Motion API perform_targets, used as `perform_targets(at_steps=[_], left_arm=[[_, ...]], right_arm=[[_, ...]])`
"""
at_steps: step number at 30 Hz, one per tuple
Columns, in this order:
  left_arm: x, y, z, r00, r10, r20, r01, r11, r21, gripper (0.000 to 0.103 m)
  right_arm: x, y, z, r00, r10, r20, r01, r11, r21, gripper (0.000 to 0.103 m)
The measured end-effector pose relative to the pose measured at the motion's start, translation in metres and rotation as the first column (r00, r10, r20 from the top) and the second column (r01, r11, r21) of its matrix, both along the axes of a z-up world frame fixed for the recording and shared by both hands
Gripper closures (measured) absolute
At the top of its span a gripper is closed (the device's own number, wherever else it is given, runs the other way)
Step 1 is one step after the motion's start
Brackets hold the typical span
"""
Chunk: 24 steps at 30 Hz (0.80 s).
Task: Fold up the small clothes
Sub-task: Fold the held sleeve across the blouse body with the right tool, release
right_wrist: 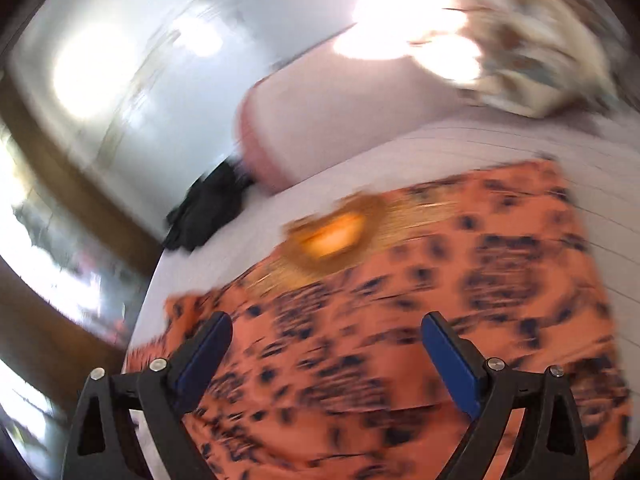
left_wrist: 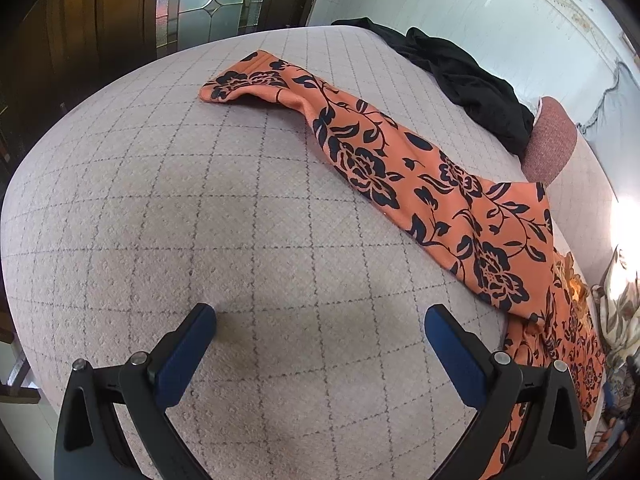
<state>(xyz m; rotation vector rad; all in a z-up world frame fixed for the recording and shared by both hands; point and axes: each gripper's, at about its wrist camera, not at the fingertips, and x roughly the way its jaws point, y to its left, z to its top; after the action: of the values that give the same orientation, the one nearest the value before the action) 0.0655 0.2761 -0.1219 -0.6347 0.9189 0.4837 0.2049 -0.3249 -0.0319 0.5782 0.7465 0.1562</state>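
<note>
Bed [left_wrist: 200, 200], grey checked cover: 1.
Orange floral garment [left_wrist: 460, 208]: 1, spread diagonally across bed, one sleeve stretched far-left; gold neckline patch [right_wrist: 336, 232] facing up.
Black garment [left_wrist: 472, 80]: 1, crumpled at far edge, apart from orange one.
Pink pillow [left_wrist: 552, 140]: 1.
Left tool [left_wrist: 320, 324]: jaws wide, nothing held, over bare cover.
Right tool [right_wrist: 326, 332]: jaws wide, empty, above orange cloth; view blurred.

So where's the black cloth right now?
In the left wrist view the black cloth lies crumpled at the far right of the bed, beyond the orange flowered garment and against the pink pillow.
</note>
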Motion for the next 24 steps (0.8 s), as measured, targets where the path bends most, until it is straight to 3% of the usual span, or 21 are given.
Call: perform_targets(at_steps=[1, 3, 4, 5, 10, 12, 13, 15, 17, 18, 21, 23, 24], left_arm=[[-0.001, 0.000, 0.000, 1.000, 0.000, 0.002, 0.000, 1.000, -0.001, 0.000], [-0.001, -0.001, -0.001, 1.000, -0.004, -0.001, 0.004, 1.000, 0.007, 0.000], [0.000, -0.003, -0.001, 1.000, -0.006, -0.006, 0.007, 1.000, 0.015, 0.000], [0.000, -0.004, -0.001, 1.000, -0.005, -0.011, 0.006, 1.000, 0.022, 0.000], [0.004, -0.007, -0.001, 1.000, 0.004, -0.027, -0.003, 0.999, 0.043, 0.000], [0.004, -0.006, -0.001, 1.000, 0.002, -0.022, -0.001, 0.999, 0.039, 0.000], [0.003, -0.005, -0.001, 1.000, 0.001, -0.018, -0.001, 0.999, 0.034, 0.000], [0.003, -0.003, -0.001, 1.000, -0.002, -0.012, 0.002, 1.000, 0.025, 0.000], [0.003, -0.002, -0.001, 1.000, -0.008, -0.008, 0.008, 1.000, 0.018, 0.000], [0.003, 0.000, 0.000, 1.000, -0.009, -0.003, 0.009, 1.000, 0.014, 0.000], [0.001, 0.003, 0.001, 1.000, 0.008, 0.014, -0.008, 1.000, -0.011, 0.000], [0.001, 0.004, 0.001, 1.000, 0.019, 0.023, -0.018, 1.000, -0.023, 0.000], [0.001, 0.004, 0.000, 1.000, 0.020, 0.024, -0.020, 0.999, -0.026, 0.000]], right_arm=[[0.008, -0.020, -0.010, 0.998, -0.057, -0.021, 0.058, 0.997, 0.045, 0.005], [0.002, -0.083, -0.049, 0.963, -0.217, -0.162, 0.244, 0.955, 0.171, 0.006], [-0.005, -0.105, -0.063, 0.966, -0.211, -0.151, 0.252, 0.904, 0.344, 0.007], [-0.009, -0.112, -0.061, 0.970, -0.204, -0.130, 0.240, 0.884, 0.402, 0.007], [0.007, -0.106, -0.024, 0.998, -0.065, -0.016, 0.066, 0.901, 0.428, 0.005], [0.019, -0.104, -0.024, 0.999, -0.041, -0.004, 0.039, 0.909, 0.414, 0.005], [0.026, -0.109, -0.030, 0.999, -0.035, -0.024, 0.042, 0.917, 0.397, 0.005], [0.047, -0.124, -0.062, 0.984, -0.082, -0.157, 0.132, 0.932, 0.337, 0.006], [0.046, -0.139, -0.072, 0.972, -0.164, -0.170, 0.222, 0.879, 0.421, 0.007], [0.046, -0.137, -0.062, 0.974, -0.164, -0.157, 0.216, 0.884, 0.416, 0.005], [0.058, -0.114, -0.033, 0.997, -0.056, -0.051, 0.072, 0.924, 0.375, 0.005], [0.074, -0.103, -0.032, 0.999, -0.025, -0.048, 0.039, 0.948, 0.315, 0.005], [0.083, -0.103, -0.042, 0.995, -0.039, -0.095, 0.061, 0.966, 0.250, 0.005]])
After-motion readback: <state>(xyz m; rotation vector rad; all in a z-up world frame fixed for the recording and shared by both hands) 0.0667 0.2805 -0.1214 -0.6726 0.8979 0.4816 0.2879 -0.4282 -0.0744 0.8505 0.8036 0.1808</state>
